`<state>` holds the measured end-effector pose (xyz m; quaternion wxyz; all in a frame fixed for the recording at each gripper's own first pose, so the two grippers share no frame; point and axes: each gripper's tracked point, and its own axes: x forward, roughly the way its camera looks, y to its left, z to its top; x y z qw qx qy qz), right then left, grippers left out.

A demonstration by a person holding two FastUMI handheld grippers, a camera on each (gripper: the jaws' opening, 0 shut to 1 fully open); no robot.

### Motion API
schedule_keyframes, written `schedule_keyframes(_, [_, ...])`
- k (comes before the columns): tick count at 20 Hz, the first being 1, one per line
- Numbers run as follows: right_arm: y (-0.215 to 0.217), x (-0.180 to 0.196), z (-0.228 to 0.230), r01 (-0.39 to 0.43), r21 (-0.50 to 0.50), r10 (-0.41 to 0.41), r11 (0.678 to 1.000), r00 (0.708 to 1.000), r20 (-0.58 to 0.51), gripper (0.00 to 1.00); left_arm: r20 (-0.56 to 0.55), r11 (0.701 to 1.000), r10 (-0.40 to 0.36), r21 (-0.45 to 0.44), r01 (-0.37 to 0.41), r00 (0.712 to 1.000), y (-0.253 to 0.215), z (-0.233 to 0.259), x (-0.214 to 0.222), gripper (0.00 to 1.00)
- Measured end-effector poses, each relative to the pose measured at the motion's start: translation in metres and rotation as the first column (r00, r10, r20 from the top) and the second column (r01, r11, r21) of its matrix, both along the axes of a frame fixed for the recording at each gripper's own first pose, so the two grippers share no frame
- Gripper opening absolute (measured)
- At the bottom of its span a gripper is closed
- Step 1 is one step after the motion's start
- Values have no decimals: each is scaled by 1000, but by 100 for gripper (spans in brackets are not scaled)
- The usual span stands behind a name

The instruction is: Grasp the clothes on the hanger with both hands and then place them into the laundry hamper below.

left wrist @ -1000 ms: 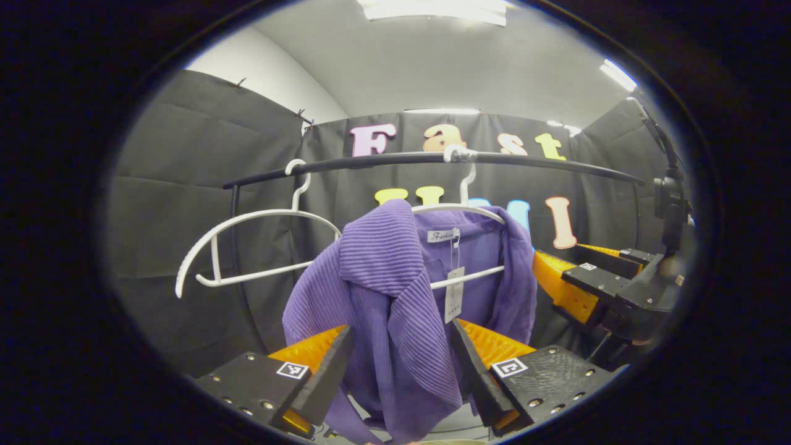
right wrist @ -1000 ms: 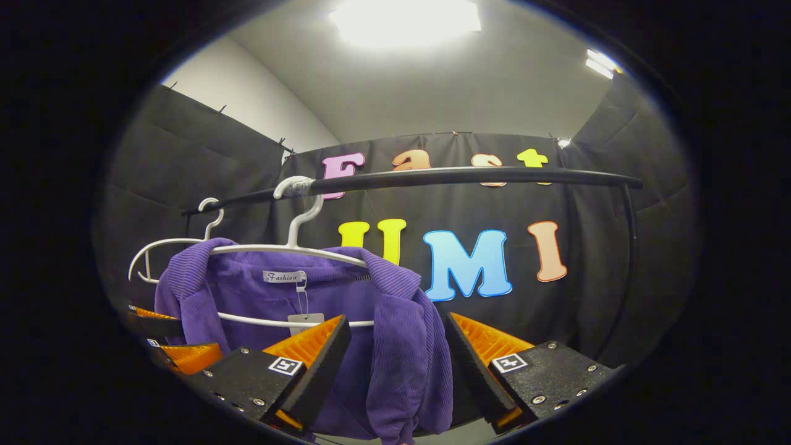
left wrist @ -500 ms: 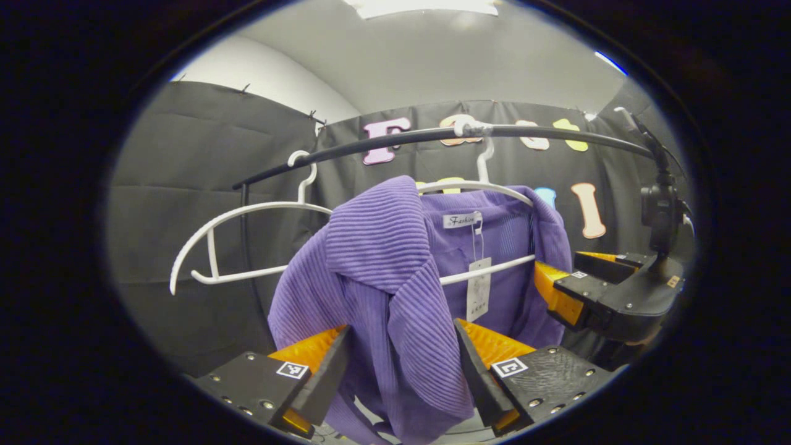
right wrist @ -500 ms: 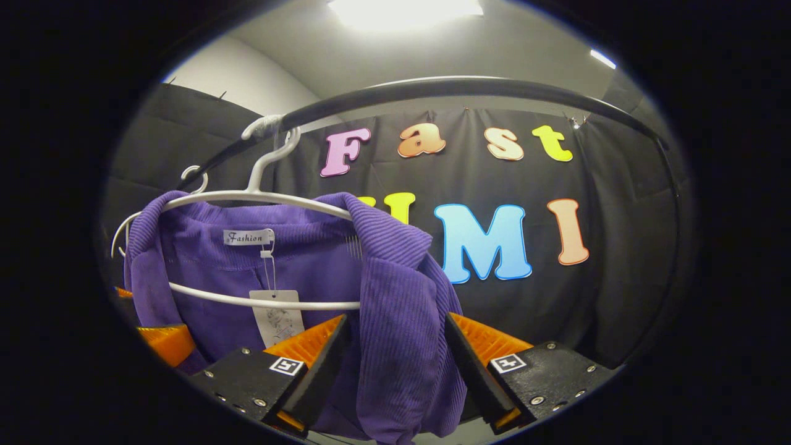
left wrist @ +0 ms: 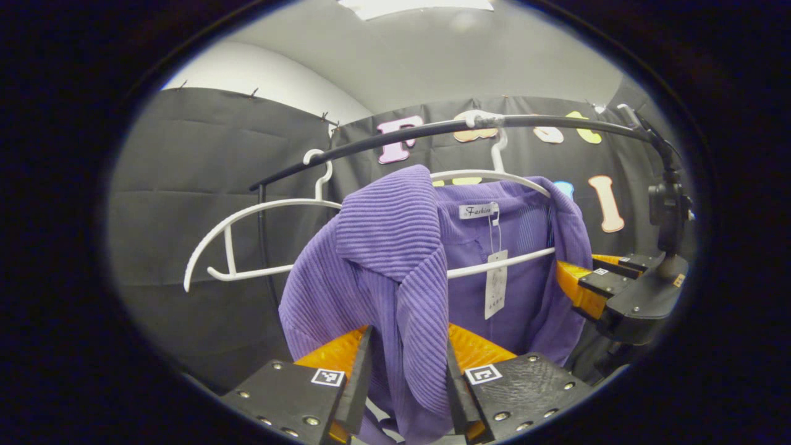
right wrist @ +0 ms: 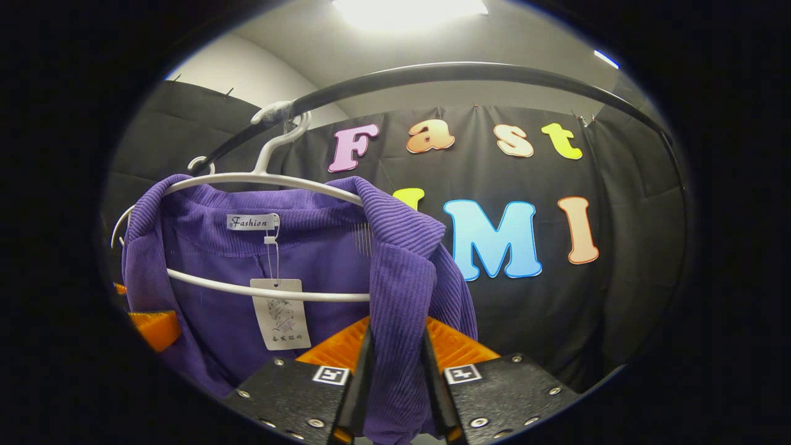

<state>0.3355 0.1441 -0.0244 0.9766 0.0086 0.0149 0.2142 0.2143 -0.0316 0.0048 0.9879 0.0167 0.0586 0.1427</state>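
A purple ribbed garment (left wrist: pixel 395 247) hangs on a white hanger (left wrist: pixel 488 176) from a black rail (left wrist: pixel 401 131). My left gripper (left wrist: pixel 408 377) is shut on its left front panel, the cloth filling the gap between the fingers. In the right gripper view the same garment (right wrist: pixel 296 247) drapes over the hanger (right wrist: pixel 259 179), and my right gripper (right wrist: pixel 395 377) is shut on its right front panel below the collar. The right gripper (left wrist: pixel 584 279) also appears at the garment's far edge in the left gripper view. The left gripper (right wrist: pixel 133 309) peeks out at the garment's left edge.
An empty white hanger (left wrist: pixel 247 213) hangs on the rail to the left of the garment. A paper tag (right wrist: pixel 278 314) dangles from the collar label. The rail's upright post (left wrist: pixel 262 247) stands behind the empty hanger. Black cloth walls close the booth behind.
Both grippers went from open around the front panels to shut on the cloth. Both moved a little closer to the garment.
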Motion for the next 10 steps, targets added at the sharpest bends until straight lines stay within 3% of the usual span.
schedule_keyframes(2, [-5, 0, 5, 20, 13, -20, 1000, 1000, 15, 10, 2, 1000, -23, -5, 23, 1000, -4, 2, -1, 35])
schedule_keyframes(3, [-2, -3, 5, 6, 21, -6, 1000, 1000, 11, 6, -2, 1000, -5, 7, 5, 1000, 0, 2, -4, 24])
schedule_keyframes(4, [-2, -4, 6, 6, 22, -6, 1000, 1000, 13, 4, 0, 1000, -1, 15, 1, 1000, -3, 9, -7, 14])
schedule_keyframes(7, [-12, -6, 19, 26, 30, -27, 999, 998, 52, 3, 2, 999, -39, -15, 39, 999, -7, 3, -4, 3])
schedule_keyframes(8, [-16, -7, 24, 32, 35, -35, 999, 997, 66, 3, 6, 999, -42, -23, 42, 999, -8, 5, -5, 8])
schedule_keyframes(10, [-23, -9, 35, 51, 45, -55, 998, 993, 101, 3, 11, 998, -52, -22, 53, 999, -10, 9, -8, 3])
